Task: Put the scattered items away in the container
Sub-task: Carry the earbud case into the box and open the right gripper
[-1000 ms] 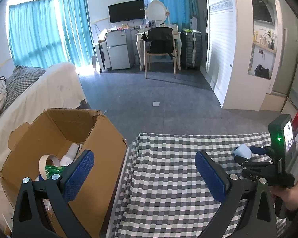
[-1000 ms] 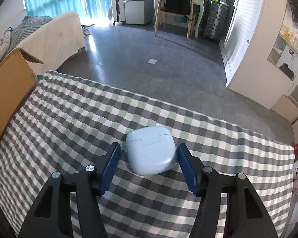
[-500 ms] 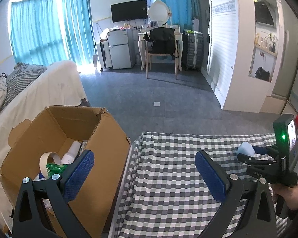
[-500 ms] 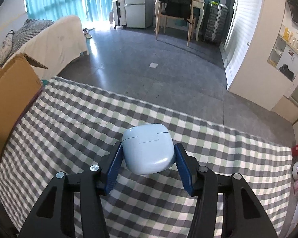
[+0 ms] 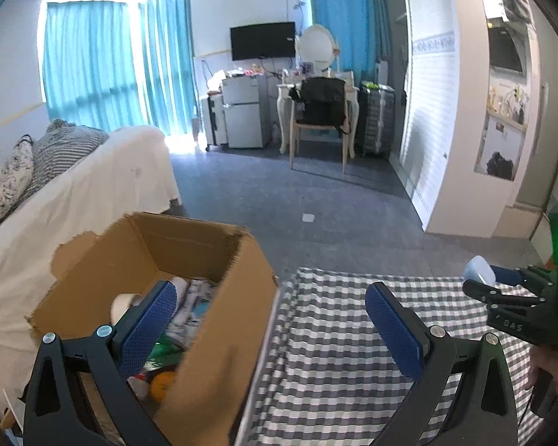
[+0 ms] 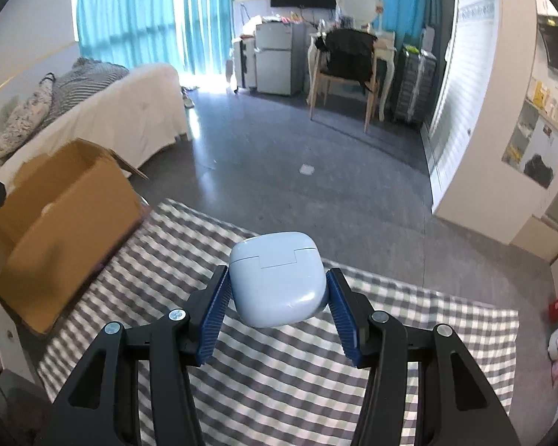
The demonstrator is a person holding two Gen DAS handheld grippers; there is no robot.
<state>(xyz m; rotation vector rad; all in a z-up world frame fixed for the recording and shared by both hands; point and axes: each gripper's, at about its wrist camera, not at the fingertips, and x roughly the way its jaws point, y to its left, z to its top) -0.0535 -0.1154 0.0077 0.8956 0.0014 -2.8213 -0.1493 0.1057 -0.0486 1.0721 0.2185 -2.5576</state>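
Right now my right gripper [image 6: 277, 293] is clamped on the pale blue earbud case [image 6: 277, 277], blue pads pressed to both its sides, lid seam facing the camera. The case sits mid-frame in the right wrist view, lifted clear of the checked tablecloth [image 6: 279, 379] that fills the lower half. The cardboard box [image 6: 67, 219] is at the left edge of that view, blurred, flaps up, just beside the cloth's left edge.

In the left wrist view, my left gripper [image 5: 275, 319] has its fingers wide apart, nothing between them. Its left pad [image 5: 147, 329] overlaps the open box [image 5: 219, 334] at lower left; the right pad [image 5: 394, 330] is over the checked cloth [image 5: 331, 353]. Inside the box I see a tape roll [image 5: 124, 303], some printed packaging, something green, and an orange round item [image 5: 163, 383] near the bottom. Can't tell what the packaging is.

The right gripper [image 5: 483, 282] shows at the right edge of the left view, with the blue case [image 5: 478, 269] poking out at its tip above the cloth, green LED lit on the housing. The case is well apart from the box, across the cloth.

Background: white-covered sofa [image 5: 93, 178] at left.
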